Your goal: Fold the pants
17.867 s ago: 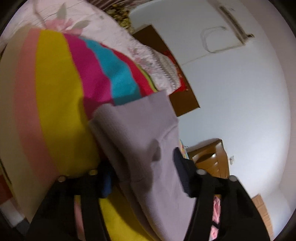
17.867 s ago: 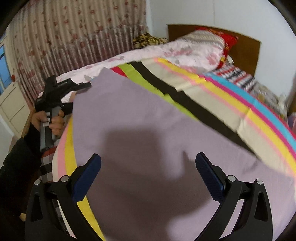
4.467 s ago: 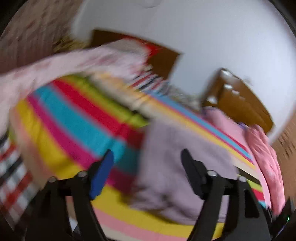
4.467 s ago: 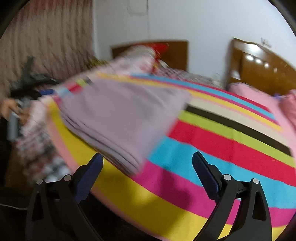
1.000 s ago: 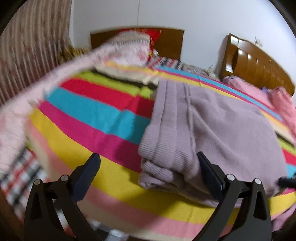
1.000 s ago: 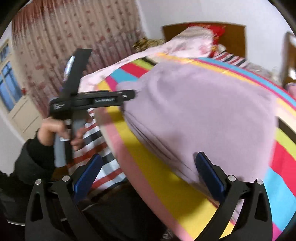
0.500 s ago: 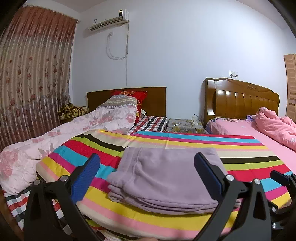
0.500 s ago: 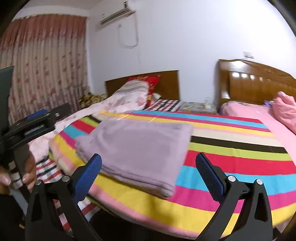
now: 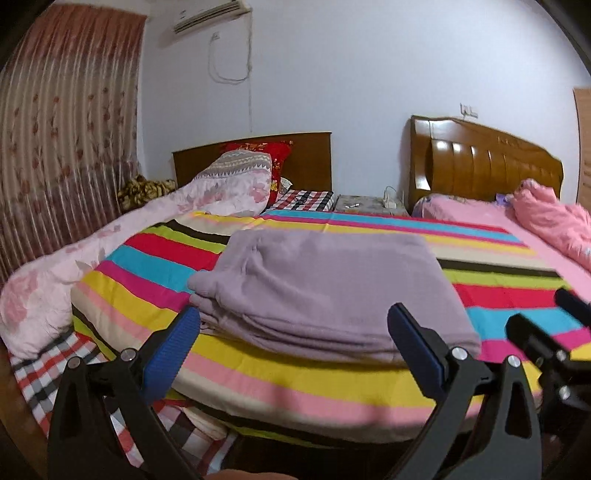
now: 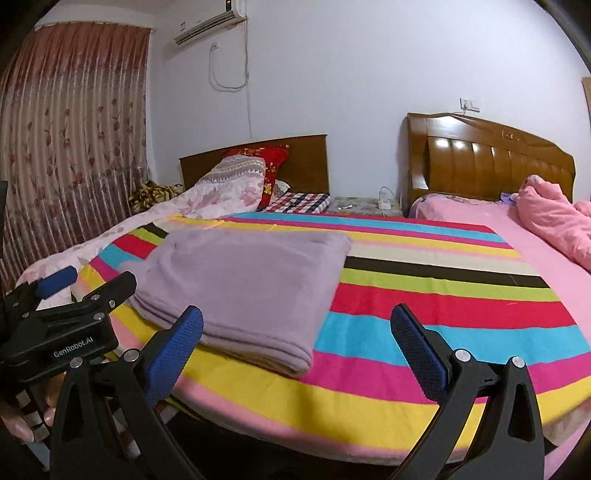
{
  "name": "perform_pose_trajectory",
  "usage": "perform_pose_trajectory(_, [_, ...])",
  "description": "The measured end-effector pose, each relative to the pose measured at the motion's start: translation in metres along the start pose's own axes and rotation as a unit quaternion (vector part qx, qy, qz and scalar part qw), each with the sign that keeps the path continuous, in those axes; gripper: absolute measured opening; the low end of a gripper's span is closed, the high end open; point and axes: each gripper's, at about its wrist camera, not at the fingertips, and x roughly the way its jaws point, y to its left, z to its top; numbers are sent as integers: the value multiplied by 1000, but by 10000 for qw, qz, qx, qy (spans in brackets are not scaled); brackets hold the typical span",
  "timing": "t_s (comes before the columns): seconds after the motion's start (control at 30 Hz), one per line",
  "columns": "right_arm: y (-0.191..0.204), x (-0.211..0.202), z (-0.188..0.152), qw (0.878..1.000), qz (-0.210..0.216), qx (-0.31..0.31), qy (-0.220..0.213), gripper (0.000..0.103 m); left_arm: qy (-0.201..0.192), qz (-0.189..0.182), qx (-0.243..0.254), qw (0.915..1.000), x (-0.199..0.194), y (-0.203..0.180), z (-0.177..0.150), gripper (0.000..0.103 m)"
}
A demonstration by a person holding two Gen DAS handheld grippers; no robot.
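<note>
Striped bedspread (image 9: pixel 332 384) bears folded pants (image 9: pixel 332 284); both grippers gape (hand (image 10: pixel 22 417) right-view only).

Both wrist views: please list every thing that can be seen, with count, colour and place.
pants: one, lilac, folded in a flat stack on the striped blanket, near its front edge
blanket: one, multicolour stripes, spread over the near bed
quilt: one, pale pink floral, along the left side of the near bed
pillow: one, red, against the dark headboard
headboards: two, one dark brown, one glossy brown to its right
pink bedding: one heap, on the right bed
curtain: one, pink floral, left wall
air conditioner: one, white, high on the wall
left gripper: one, black with blue pads, open, empty
right gripper: one, black with blue pads, open, empty
</note>
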Motion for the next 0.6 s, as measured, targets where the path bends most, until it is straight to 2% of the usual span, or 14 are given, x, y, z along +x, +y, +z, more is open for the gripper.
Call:
perform_pose_trajectory(0.3, [-21, -18, -9, 9998, -196, 15, -44, 99, 141, -147, 73, 9998, -1, -6, -15, 101])
perform_pose_trajectory(0.6, [-24, -18, -8, 9999, -155, 5, -34, 99, 72, -66, 28, 9999, -4, -5, -13, 101])
